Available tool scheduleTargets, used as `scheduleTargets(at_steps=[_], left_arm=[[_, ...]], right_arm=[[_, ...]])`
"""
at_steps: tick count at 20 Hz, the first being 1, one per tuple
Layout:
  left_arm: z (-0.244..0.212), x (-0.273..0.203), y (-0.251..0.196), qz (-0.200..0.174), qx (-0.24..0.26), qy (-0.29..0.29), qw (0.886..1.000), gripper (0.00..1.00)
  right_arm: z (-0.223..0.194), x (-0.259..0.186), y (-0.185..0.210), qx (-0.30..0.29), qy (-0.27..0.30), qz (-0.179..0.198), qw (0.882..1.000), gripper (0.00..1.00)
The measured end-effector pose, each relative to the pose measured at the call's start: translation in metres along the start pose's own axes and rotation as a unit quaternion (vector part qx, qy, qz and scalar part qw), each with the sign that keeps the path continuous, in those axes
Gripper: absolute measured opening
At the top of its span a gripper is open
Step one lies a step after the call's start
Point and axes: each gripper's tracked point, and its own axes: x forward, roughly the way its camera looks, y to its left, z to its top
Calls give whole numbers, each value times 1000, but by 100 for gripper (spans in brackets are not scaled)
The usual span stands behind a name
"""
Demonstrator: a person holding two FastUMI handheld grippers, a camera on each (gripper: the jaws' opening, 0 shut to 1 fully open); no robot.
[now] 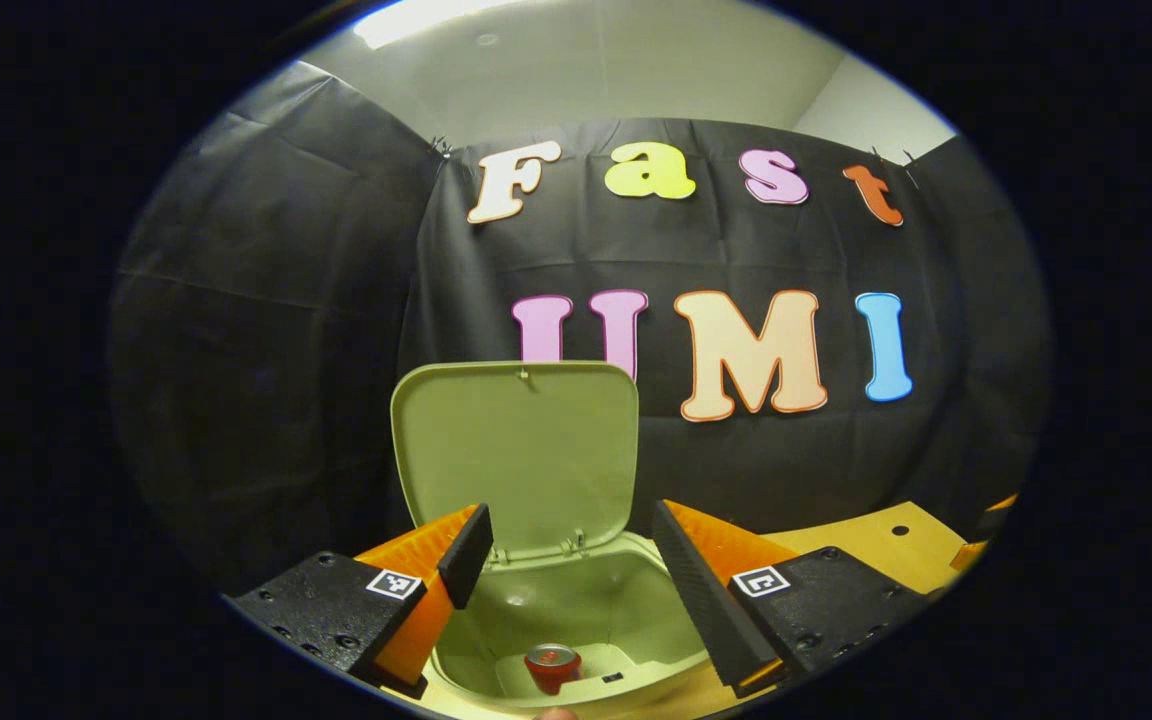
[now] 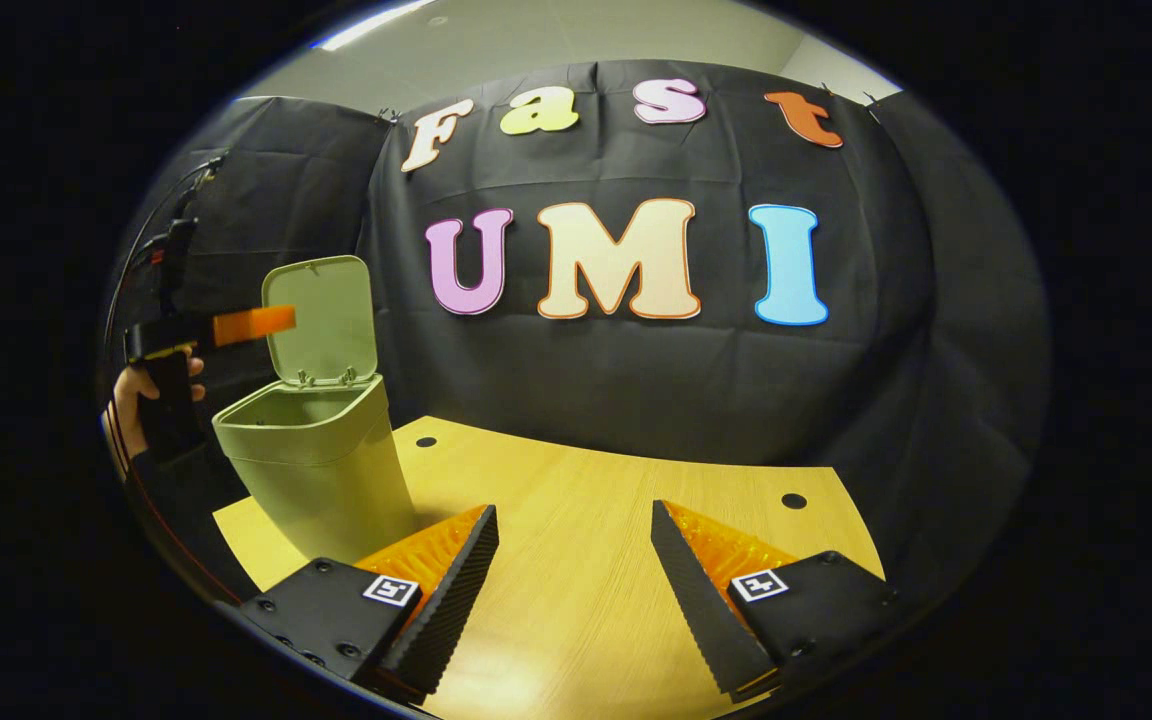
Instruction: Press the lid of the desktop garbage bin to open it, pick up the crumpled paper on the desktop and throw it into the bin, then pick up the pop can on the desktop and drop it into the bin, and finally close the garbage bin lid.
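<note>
Parted and holding nothing, the left gripper (image 1: 571, 590) hovers directly above the open bin (image 1: 576, 610), where the can (image 1: 552, 667) sits, apparently upright. Its lid (image 1: 516, 450) stands raised just ahead, hinged at the far rim. Well apart over the bench (image 2: 586, 540), the right gripper (image 2: 574, 590) gapes idle; left is nearer for closing.
</note>
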Motion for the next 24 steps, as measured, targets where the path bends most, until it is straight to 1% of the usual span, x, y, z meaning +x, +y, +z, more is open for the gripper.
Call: scheduleTargets(at_steps=[3,6,8,10,13,16,17,18,19,20,24], left_arm=[[39,13,13,10,2,-19,1000,96],[75,34,16,-1,-3,-43,999,96],[87,51,26,5,-7,-44,999,97],[91,69,35,15,-10,-39,999,96],[81,95,48,30,6,-15,999,96],[65,108,44,18,16,19,1000,96],[61,108,42,13,13,30,999,96],[67,110,42,11,7,24,1000,96],[61,108,41,7,4,34,999,96],[62,105,40,6,2,36,999,94],[58,84,31,-2,-4,31,999,92]], right_arm=[[-1,0,-6,9,-2,-12,1000,97],[-4,-2,-15,16,-5,-31,999,97],[-8,-4,-22,20,-5,-44,999,97],[-12,-7,-28,23,-4,-56,998,97],[-20,-13,-38,20,2,-75,997,97],[-28,-16,-45,21,10,-86,996,97],[-30,-17,-46,21,13,-88,996,97],[-32,-17,-46,19,14,-88,996,97],[-32,-17,-46,17,16,-88,996,97],[-32,-16,-46,16,16,-86,996,97],[-30,-8,-38,20,14,-67,997,97]])
